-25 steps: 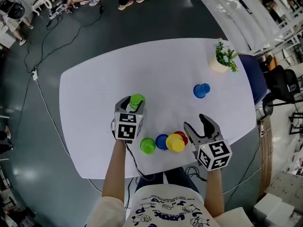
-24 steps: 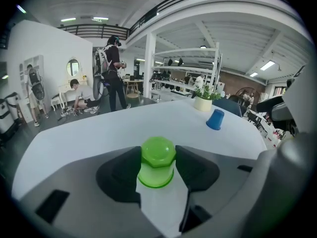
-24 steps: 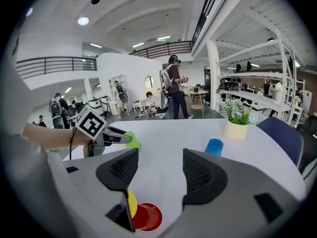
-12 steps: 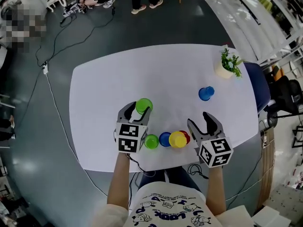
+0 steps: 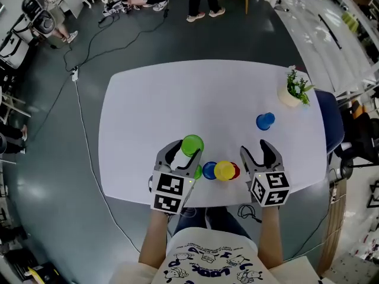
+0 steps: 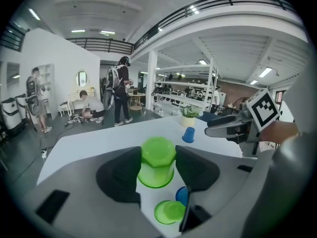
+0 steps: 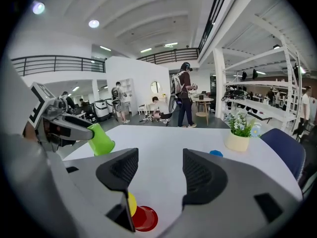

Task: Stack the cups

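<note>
Cups look largely unstacked: left claw (image 5: 185, 152) clenches one green cup (image 6: 157, 161) above a second green cup (image 6: 170, 211) on the worktop (image 5: 177, 99); right claw (image 5: 261, 154) gapes empty; far blue cup (image 5: 265, 121) waits.

**Layout at the table.** We take the row of cups (image 5: 224, 170), set side by side along the near edge of the table (image 5: 177, 93), as our landmark. Just left of the row and slightly behind it, the left gripper (image 5: 185, 149) grips a raised cup (image 5: 192, 145) between its jaws, clear of the tabletop. The row's leftmost cup lies partly under that gripper. Just right of the row is the right gripper (image 5: 260, 151), its jaws apart with nothing between them. Behind the row and to the right, well apart, sits a lone cup (image 5: 265, 121). Farther behind and right again, by the table's far edge, we find a potted plant (image 5: 294, 90).
</note>
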Demonstrator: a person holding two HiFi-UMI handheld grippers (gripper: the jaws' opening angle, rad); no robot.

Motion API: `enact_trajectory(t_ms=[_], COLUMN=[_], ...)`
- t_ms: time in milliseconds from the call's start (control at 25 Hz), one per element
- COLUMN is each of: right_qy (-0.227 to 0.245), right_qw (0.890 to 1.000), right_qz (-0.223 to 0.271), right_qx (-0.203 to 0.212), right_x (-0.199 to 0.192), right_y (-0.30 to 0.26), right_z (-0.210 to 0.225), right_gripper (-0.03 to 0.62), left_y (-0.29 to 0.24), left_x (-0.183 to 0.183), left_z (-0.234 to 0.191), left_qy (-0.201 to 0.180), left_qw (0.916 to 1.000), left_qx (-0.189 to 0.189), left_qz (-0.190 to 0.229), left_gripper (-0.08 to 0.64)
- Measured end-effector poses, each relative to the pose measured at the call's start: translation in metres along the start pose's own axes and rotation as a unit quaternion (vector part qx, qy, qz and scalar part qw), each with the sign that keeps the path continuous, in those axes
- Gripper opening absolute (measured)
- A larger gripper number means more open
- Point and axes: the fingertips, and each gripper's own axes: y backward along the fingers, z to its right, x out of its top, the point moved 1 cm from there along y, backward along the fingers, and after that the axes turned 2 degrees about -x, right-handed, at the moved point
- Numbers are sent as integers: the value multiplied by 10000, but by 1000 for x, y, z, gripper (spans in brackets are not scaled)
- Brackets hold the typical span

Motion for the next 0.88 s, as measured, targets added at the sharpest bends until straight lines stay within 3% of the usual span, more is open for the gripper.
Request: enact_trajectory(t_ms=[200, 440, 880], right_qy=[239, 209, 153], right_qw=[9997, 9998, 9999], right_qz=[3, 23, -28], right_qx=[46, 54, 22], right_x=[2, -1, -9], right_y=[4, 7, 9], right_z=[-1, 2, 14], right_gripper=[296, 296, 296], left_y=[8, 12, 2], left_x=[-14, -46, -74], left_z=[26, 53, 68], left_qy=[-79, -231, -189], left_qw=[9997, 9978, 9953], left_qx=[-132, -263, -392], left_qz=[-195, -566, -871], left_gripper=[229, 229, 230])
